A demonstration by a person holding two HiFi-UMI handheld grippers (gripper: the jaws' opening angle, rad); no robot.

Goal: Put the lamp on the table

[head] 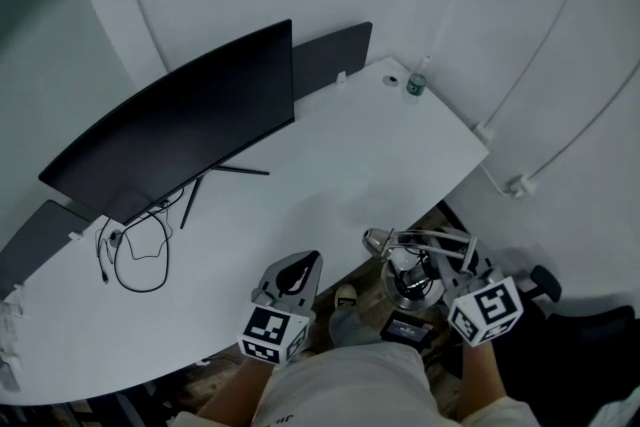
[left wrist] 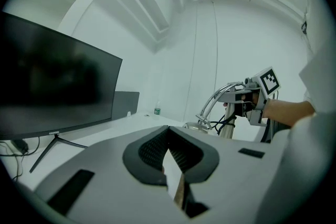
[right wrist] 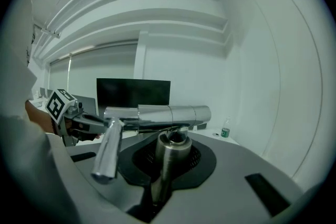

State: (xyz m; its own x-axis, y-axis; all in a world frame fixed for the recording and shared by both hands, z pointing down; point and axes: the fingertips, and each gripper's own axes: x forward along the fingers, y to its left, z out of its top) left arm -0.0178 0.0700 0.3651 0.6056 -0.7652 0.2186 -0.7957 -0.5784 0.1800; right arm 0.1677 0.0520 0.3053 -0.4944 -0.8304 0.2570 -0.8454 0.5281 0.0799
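Note:
The silver desk lamp, with a round base and folded arm tubes, hangs in the air just off the near edge of the white table. My right gripper is shut on its upright stem, and the lamp's tubes lie across the right gripper view. In the left gripper view the lamp shows to the right, off the table edge. My left gripper sits to the left of the lamp, over the table's near edge. Its jaws are shut with nothing between them.
A wide black monitor stands at the back left of the table, with a looped black cable beside its foot. A small green-labelled bottle stands at the far right corner. White curved walls ring the table.

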